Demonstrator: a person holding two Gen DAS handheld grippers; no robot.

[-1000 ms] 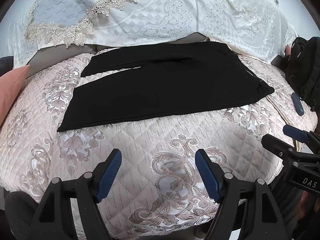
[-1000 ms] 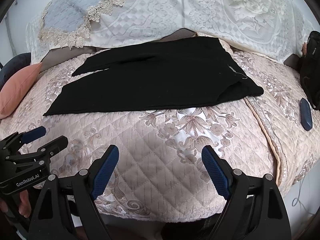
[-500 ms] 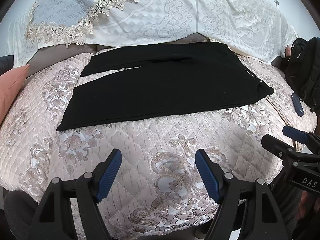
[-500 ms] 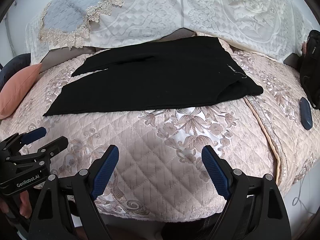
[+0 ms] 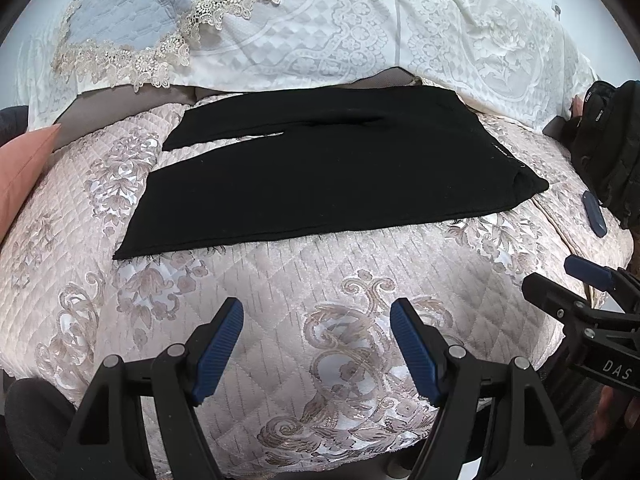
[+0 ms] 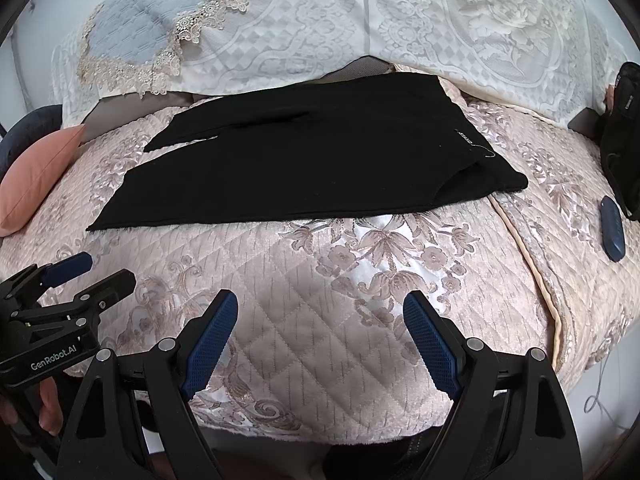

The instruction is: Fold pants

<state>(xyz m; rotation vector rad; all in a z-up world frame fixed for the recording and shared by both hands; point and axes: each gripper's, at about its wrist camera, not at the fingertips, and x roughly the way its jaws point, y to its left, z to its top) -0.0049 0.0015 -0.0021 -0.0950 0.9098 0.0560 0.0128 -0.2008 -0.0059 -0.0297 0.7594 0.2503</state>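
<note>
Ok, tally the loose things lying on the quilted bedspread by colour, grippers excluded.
Black: 2, the pants and a bag at the right edge
Pink: 1, a cushion on the left
Dark blue: 1, a small oval case beside the bag
Total: 4

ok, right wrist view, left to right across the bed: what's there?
Left gripper at the near-left edge → pink cushion → black pants laid flat → dark blue oval object → black bag at the far right edge.
</note>
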